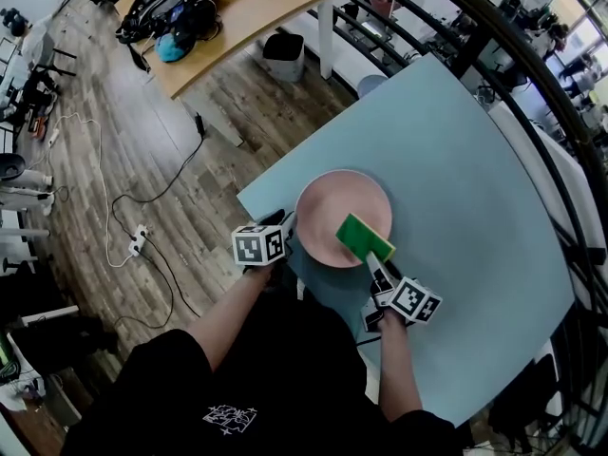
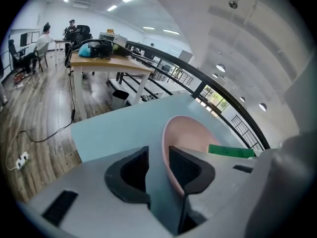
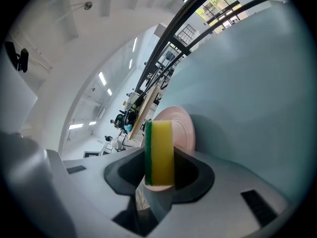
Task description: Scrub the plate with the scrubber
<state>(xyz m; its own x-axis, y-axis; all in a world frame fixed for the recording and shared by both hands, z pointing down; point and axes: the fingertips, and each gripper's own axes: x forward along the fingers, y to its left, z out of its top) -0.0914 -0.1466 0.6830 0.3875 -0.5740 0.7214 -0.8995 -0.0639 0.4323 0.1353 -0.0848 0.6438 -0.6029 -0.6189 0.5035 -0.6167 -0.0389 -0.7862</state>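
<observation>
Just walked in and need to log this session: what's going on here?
A person at a blue table holds a gripper in each hand. The right gripper is shut on a scrubber, held over the near right edge of the pink plate. The left gripper is open, its jaws either side of the plate's left rim. Whether the scrubber touches the plate isn't clear.

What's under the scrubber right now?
The pink plate lies under the scrubber, which the right tongs grip; the plate sits on the blue table. The patch of plate beneath the scrubber is covered, so contact can't be confirmed.
</observation>
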